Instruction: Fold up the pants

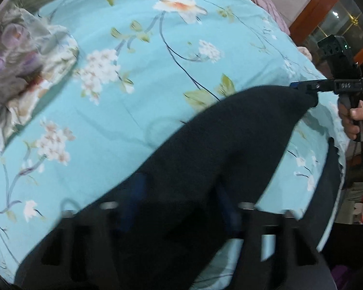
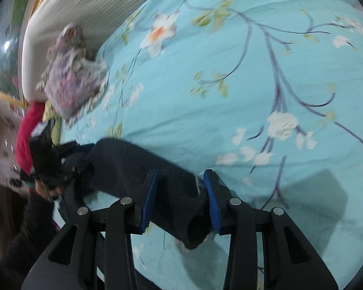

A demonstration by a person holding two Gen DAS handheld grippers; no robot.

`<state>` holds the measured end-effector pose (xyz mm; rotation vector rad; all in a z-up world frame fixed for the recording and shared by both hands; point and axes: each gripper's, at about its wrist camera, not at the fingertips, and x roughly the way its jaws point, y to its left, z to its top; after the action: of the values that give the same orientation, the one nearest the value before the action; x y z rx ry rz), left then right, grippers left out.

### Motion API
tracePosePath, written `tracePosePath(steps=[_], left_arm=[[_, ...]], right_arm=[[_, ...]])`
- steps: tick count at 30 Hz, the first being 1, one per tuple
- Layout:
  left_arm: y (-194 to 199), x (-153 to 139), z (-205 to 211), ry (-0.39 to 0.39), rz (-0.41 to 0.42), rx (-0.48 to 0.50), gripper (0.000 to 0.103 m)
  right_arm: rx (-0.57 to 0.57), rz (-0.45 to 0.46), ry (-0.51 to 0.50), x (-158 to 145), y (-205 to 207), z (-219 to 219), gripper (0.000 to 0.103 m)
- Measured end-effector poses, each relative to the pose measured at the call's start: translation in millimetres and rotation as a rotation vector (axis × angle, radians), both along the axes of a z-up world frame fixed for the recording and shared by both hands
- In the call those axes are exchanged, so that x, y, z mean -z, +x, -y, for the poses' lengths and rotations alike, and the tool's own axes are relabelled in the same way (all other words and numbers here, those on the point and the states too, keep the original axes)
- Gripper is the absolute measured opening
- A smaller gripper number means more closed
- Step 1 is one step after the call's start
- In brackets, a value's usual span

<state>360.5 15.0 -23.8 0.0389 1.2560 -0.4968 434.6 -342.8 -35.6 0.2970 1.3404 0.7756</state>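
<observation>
The left claw [image 1: 176, 207] is buried under the dark pants [image 1: 205, 149], its grip impossible to tell. The pants stretch rightward, raised over the floral bed [image 1: 133, 91], to the right claw [image 2: 180, 201], whose blue pads [image 2: 211, 200] pinch the cloth's end between them.

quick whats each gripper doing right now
left gripper: cannot be told, dark pants cover its fingers
right gripper: closed on one end of the pants, holding it
</observation>
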Motion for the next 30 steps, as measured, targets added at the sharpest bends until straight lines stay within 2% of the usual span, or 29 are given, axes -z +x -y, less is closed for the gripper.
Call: tracePosePath(steps=[1,2,4,6,9,13,19,26,30], left_arm=[[-3.3,-0.1,2.8,-0.006,-0.005,0.008,0.018],[-8.5,-2.2,5.6,-0.008,-0.003,0.021,0.014],[-19.3,-7.0,12.9,0.015,0.02,0.043,0.01],[-34.3,-13.1,20.4,0.025,0.044,0.062,0.008],[-60.9,-24.6,28.5,0.029,0.077,0.091,0.007],[-85.1,-31.0,35.9,0.042,0.099,0.107,0.005],[-120.7,-40.5,38.1,0.048,0.131,0.081,0.003],[-163.1,-58.0,44.0,-0.039,0.163,0.013,0.003],[-186.4,-57.0,53.1,-0.061,0.17,-0.02,0.003]], right_arm=[[-0.023,0.02,-0.02,-0.6,-5.2,-3.8,0.04],[-0.038,0.033,-0.029,-1.0,-9.3,-6.2,0.039],[-0.066,0.068,-0.049,-3.7,-18.9,-7.8,0.03],[-0.08,0.113,-0.065,-8.2,-28.6,-6.1,0.013],[-0.081,0.171,-0.088,-16.7,-42.7,-0.2,0.008],[-0.072,0.247,-0.105,-29.9,-60.8,8.4,0.006],[-0.052,0.361,-0.116,-51.2,-92.4,14.5,0.005],[-0.031,0.488,-0.148,-66.4,-135.1,26.9,0.005],[-0.006,0.54,-0.148,-70.3,-160.2,35.8,0.005]])
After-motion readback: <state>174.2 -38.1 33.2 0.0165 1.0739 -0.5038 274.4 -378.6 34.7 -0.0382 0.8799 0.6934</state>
